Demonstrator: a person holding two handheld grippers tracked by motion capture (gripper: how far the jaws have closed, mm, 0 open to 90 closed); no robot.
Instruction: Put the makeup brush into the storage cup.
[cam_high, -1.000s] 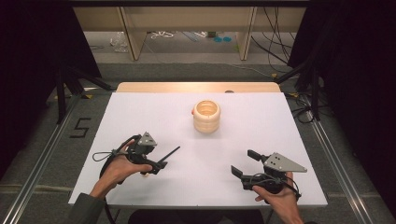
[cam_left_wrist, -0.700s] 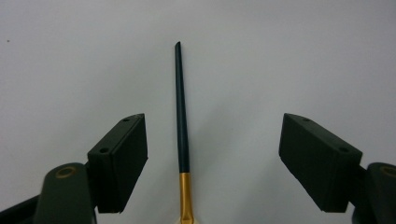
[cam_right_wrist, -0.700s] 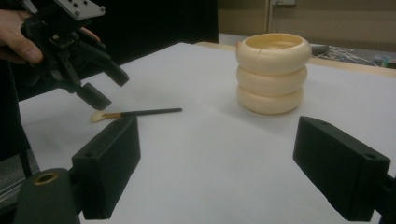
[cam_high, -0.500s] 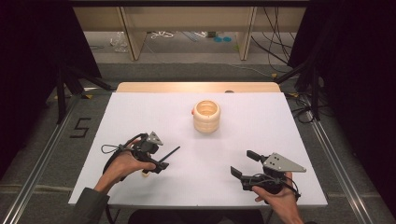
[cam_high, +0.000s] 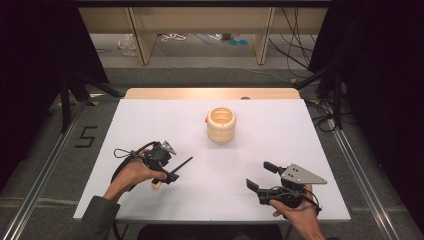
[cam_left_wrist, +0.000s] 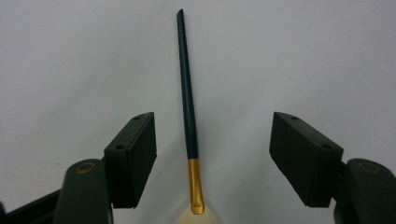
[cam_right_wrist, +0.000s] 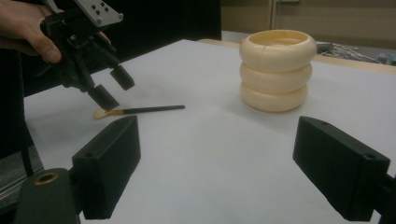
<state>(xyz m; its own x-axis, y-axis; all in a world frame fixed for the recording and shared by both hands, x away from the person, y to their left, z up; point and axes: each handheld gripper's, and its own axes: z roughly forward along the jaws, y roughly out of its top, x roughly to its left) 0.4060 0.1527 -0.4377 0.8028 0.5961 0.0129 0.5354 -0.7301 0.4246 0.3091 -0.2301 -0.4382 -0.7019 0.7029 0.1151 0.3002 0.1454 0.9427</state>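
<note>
Lowered over the brush since the earlier frame, the left gripper (cam_high: 165, 167) has just been narrowing its jaws.
Both pads stand clear of the brush (cam_left_wrist: 187, 107), which lies flat on the white table (cam_high: 300, 130) between them; the right gripper (cam_high: 260, 179) rests with jaws spread, near the ringed wooden pot (cam_high: 221, 124).

Wide bare stretch of white table (cam_high: 300, 130) between left gripper (cam_high: 167, 167) and right gripper (cam_high: 260, 177). Sole obstacle upright: ribbed cream holder (cam_high: 221, 124) toward far middle. Brush (cam_high: 175, 169) flat, low, between left jaws with room either side.
</note>
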